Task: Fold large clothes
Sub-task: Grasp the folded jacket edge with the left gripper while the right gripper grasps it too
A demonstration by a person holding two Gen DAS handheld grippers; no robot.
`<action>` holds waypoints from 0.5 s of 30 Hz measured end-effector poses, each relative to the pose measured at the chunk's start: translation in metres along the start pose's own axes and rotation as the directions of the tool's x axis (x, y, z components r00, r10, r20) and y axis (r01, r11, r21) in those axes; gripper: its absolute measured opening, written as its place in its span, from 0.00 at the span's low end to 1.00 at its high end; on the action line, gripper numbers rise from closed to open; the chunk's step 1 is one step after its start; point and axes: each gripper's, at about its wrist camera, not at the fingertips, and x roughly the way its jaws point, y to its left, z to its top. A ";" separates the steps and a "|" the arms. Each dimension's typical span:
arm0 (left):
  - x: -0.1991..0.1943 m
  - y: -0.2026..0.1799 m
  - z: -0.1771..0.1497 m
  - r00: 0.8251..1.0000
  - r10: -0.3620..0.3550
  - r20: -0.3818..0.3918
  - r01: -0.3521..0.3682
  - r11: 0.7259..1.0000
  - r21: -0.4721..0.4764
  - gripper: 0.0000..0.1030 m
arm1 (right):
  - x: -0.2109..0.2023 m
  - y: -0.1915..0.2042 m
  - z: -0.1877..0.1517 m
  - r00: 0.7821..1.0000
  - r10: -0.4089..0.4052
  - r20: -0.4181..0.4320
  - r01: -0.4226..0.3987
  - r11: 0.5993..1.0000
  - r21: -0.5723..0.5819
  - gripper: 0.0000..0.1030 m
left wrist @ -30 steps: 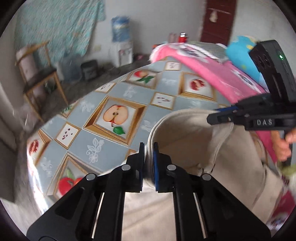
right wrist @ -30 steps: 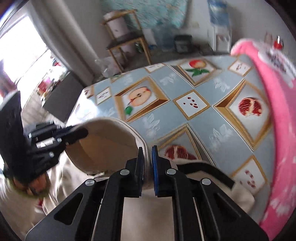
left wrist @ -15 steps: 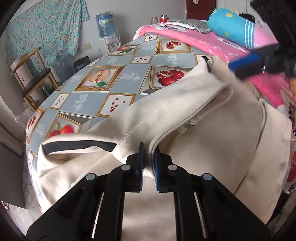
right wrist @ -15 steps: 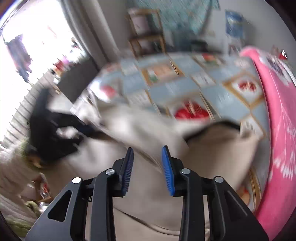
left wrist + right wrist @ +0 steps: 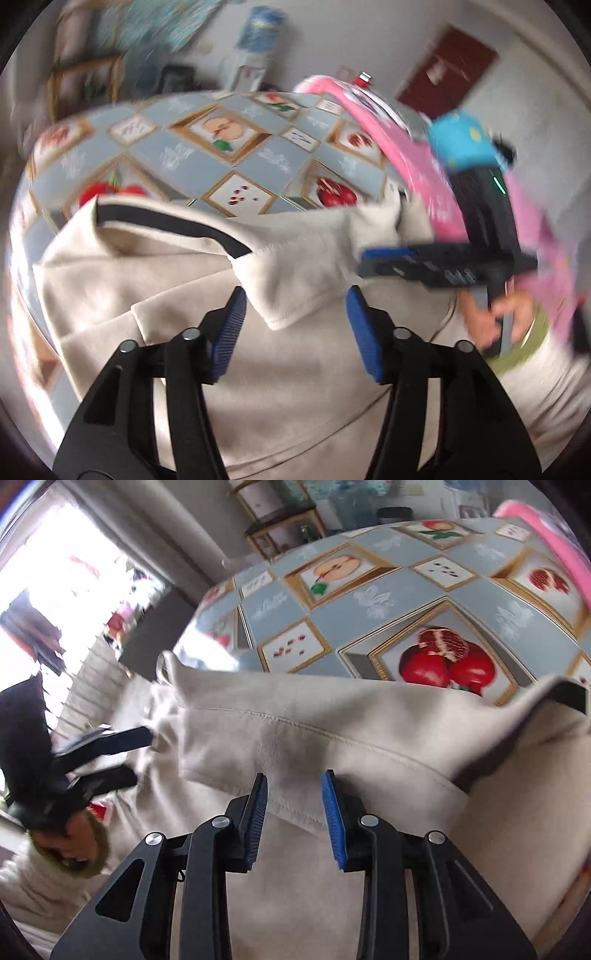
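Garment: a cream garment [image 5: 303,266] is lying across the near part of the table [image 5: 406,602], one layer doubled over another, a stitched hem running across the fold and a black band [image 5: 173,225] showing along its far edge in the left wrist view.
Left gripper: the left gripper [image 5: 295,306] is hovering over the folded edge with its jaws standing wide; they have just been opening, a cloth corner is sitting between the blue pads [image 5: 229,328], and neither pad is pressing on it.
Right gripper: the right gripper [image 5: 295,790] is standing partly open over the hem, fabric lying beneath the gap, not pinched.
Table: a grey-blue oilcloth printed with framed fruit is covering it.
Surroundings: a pink blanket [image 5: 424,166] is lying beside the table; a wooden shelf [image 5: 280,524] is standing beyond it.
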 end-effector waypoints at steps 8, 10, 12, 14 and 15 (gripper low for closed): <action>0.041 0.058 0.024 0.993 -0.119 -0.016 0.105 0.926 -0.362 0.45 | -0.045 -0.069 -0.002 0.994 0.046 0.096 -0.074 0.947 0.313 0.41; 0.047 0.061 0.021 0.985 -0.169 -0.017 0.148 0.901 -0.408 0.36 | -0.033 -0.086 -0.009 0.993 0.097 0.067 -0.115 0.912 0.394 0.41; 0.046 0.060 0.017 0.980 -0.199 -0.014 0.175 0.891 -0.419 0.35 | -0.023 -0.091 -0.018 0.984 0.170 0.044 -0.173 0.887 0.429 0.42; 0.045 0.059 0.012 0.975 -0.222 -0.021 0.192 0.885 -0.423 0.35 | -0.018 -0.090 -0.022 0.979 0.202 0.026 -0.193 0.879 0.435 0.42; 0.047 0.059 0.010 0.973 -0.231 -0.027 0.197 0.881 -0.430 0.35 | -0.015 -0.091 -0.026 0.973 0.230 0.019 -0.214 0.868 0.448 0.42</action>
